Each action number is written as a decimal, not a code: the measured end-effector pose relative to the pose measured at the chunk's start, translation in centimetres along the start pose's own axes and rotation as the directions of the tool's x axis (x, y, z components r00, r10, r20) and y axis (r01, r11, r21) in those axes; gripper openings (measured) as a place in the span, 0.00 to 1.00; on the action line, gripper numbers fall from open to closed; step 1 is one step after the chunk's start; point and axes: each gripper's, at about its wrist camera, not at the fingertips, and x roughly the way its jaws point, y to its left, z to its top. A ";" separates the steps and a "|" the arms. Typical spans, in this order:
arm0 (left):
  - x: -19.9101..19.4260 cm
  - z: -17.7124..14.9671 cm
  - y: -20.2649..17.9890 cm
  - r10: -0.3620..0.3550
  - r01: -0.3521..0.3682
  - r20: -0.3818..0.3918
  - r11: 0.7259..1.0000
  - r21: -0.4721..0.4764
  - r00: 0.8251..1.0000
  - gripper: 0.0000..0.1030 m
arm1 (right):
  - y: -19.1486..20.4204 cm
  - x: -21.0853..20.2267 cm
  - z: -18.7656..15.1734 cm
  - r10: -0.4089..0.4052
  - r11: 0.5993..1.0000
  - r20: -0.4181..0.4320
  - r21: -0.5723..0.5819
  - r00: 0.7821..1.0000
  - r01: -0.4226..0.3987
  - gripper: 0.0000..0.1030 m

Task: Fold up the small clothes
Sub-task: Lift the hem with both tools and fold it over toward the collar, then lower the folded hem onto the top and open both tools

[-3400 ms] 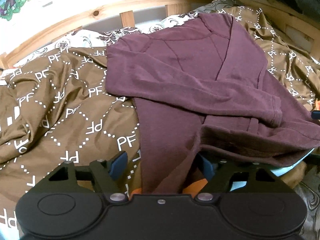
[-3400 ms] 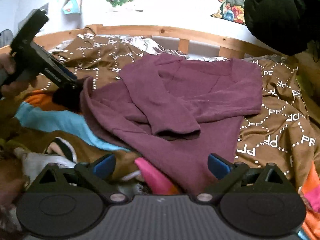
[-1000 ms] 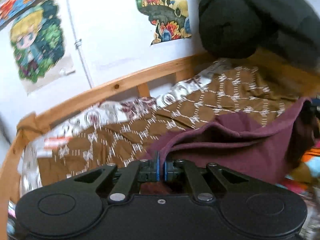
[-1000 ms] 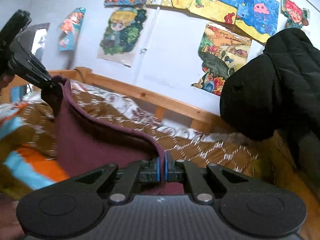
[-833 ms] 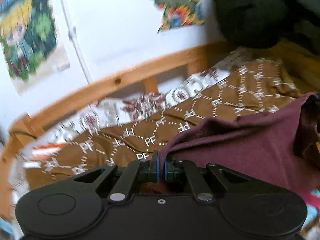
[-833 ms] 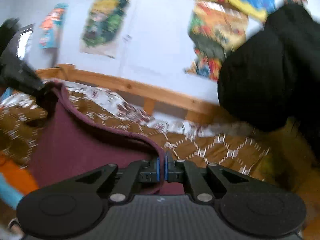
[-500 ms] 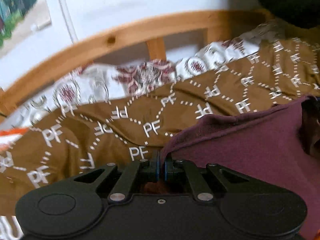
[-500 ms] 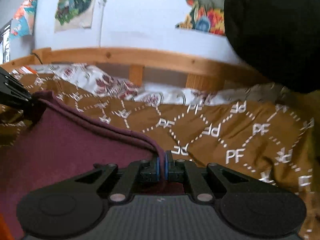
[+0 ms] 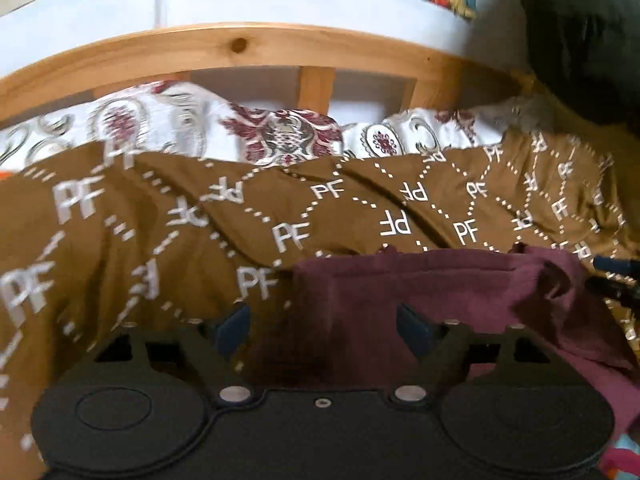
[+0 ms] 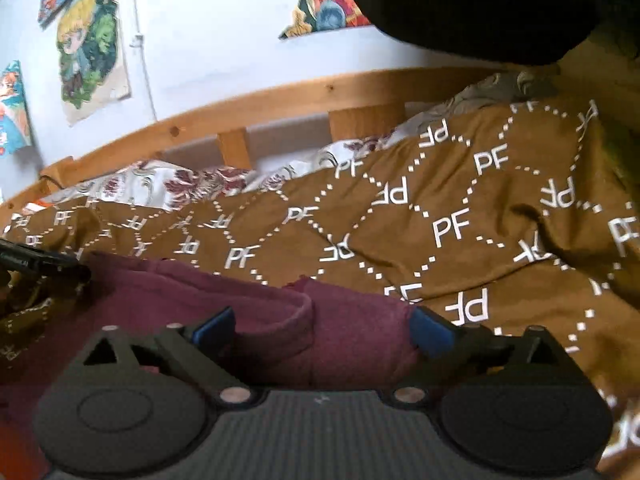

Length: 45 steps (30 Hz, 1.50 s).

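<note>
1. Right gripper (image 10: 322, 330): jaws had just been opening and stood wide apart, blue pads clear of the cloth.
2. Maroon garment (image 10: 248, 312): lay on the brown "PF" bedspread (image 10: 460, 220), its folded edge between the jaws.
3. Left gripper (image 10: 44, 264): tip visible at the garment's left end.
4. Wooden bed rail (image 10: 280, 108) ran behind; drawings (image 10: 94, 44) hung on the wall.

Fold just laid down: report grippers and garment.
Left gripper and right gripper open, jaws just opened. Maroon top released on brown bedspread. Nothing in the way.
</note>
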 end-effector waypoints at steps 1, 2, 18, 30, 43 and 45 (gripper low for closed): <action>-0.6 -0.6 0.3 -0.007 0.007 0.006 1.000 -0.001 1.000 0.80 | 0.4 -0.5 -0.1 0.007 1.000 0.002 -0.011 1.000 -0.007 0.98; -1.1 -1.2 0.5 -0.015 0.015 0.002 1.000 0.001 1.000 0.80 | 0.8 -1.0 -0.3 0.020 0.999 0.001 -0.029 1.000 -0.020 0.98; 0.0 -4.5 -1.9 0.021 -0.012 -0.117 0.997 0.077 0.993 0.07 | 6.0 -1.4 -3.7 -0.166 0.938 0.052 -0.299 0.985 0.174 0.08; -2.2 -5.5 -0.5 0.088 -0.091 -0.039 0.994 -0.058 0.995 0.05 | -0.9 -1.6 -3.8 -0.220 0.971 -0.002 0.091 0.975 0.219 0.07; -2.6 -5.7 -0.9 0.110 -0.112 -0.039 0.993 -0.045 0.993 0.06 | -0.1 -2.1 -2.4 -0.212 0.977 0.043 0.015 0.976 0.212 0.74; -2.2 -5.9 -0.9 0.122 -0.124 -0.054 0.991 -0.040 0.991 0.06 | 0.7 -0.7 -2.2 -0.303 0.948 0.029 -0.091 0.952 0.305 0.72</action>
